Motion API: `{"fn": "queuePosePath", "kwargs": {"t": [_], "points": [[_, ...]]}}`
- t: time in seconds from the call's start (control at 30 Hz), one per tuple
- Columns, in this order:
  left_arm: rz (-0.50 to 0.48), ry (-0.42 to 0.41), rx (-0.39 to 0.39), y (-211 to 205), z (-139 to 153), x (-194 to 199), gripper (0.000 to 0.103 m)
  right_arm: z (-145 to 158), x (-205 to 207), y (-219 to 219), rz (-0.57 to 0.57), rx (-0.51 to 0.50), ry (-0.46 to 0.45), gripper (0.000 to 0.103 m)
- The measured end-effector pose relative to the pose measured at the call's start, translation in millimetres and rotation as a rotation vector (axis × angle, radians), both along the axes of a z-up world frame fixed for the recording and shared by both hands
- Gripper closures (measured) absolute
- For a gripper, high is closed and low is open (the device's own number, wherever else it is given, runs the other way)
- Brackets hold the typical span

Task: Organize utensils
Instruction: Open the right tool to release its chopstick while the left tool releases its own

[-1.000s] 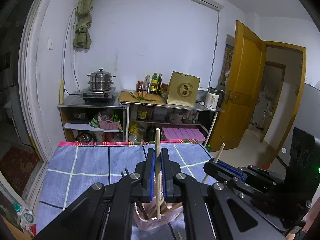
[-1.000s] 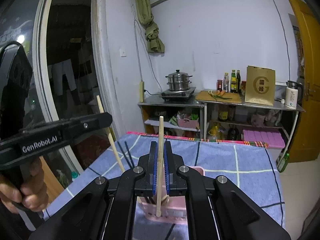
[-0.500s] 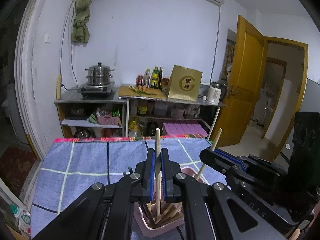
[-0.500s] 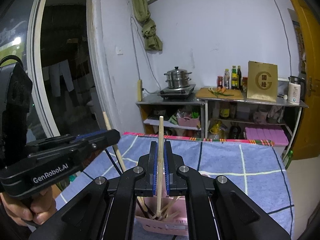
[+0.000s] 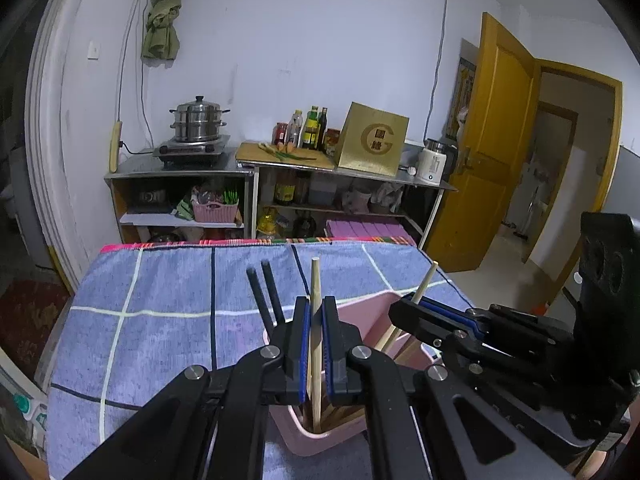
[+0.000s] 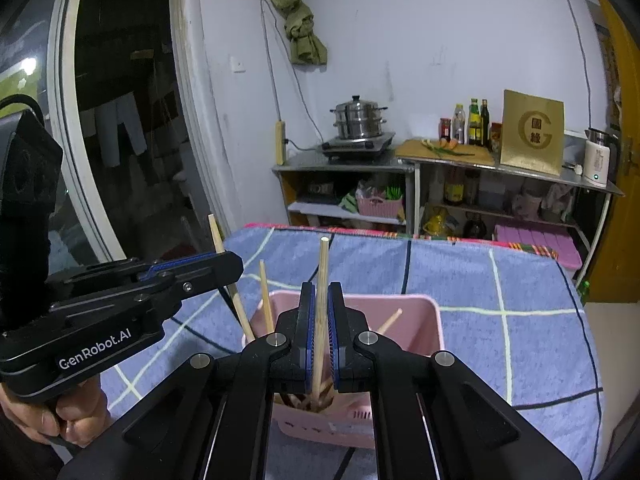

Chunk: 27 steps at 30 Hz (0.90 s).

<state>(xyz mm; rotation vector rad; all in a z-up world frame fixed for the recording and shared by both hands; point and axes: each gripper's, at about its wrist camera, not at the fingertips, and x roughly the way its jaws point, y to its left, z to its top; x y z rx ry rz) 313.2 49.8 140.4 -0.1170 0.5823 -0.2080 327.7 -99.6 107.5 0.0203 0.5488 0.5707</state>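
The left gripper [image 5: 315, 340] is clamped on a pale wooden chopstick [image 5: 315, 320], the stick standing nearly upright between the blue pads, its top poking well above the jaws and its lower end down inside the pink bin [image 5: 372, 312]. Over on the other side, the right gripper [image 6: 320, 332] is squeezed tight on a second wooden chopstick [image 6: 321, 280], and that one too runs straight down between the pads into the pink bin, its tip among the sticks already piled at the bottom. Both grippers sit right over the bin, side by side; from the left wrist view the right gripper reaches in from the right edge with its stick slanting up past the bin's far rim. Two black chopsticks [image 5: 264, 296] lean out of the bin just left of the left gripper's jaws. More wooden sticks rest tilted inside the bin, though how many is hard to say with the jaws in the way. The bin stands on a blue checked cloth [image 5: 168, 312] covering the table. A person's hand [image 6: 48, 416] grips the left gripper's handle at the lower left of the right wrist view.
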Motion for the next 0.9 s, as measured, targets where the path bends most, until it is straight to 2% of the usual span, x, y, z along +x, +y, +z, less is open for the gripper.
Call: {"fn": "queuePosePath", "kwargs": {"t": [0.27,0.37,0.47,0.9], "points": [[0.013,0.018,0.013,-0.3,-7.6,-7.7,0.097,-3.0,-4.9,-2.1,0.002,-0.022,0.017,0.096],[0.020,0.015,0.018,0.2,-6.3,-13.2,0.097,-0.6,-9.2,-6.2,0.005,-0.015,0.012,0.091],[0.031,0.008,0.022,1.4,-3.9,-20.0,0.096,2.9,-16.0,-10.1,0.011,-0.013,-0.001,0.091],[0.062,-0.056,0.044,-3.6,4.3,-88.8,0.091,11.8,-66.8,-41.0,0.013,0.019,-0.052,0.087]]}}
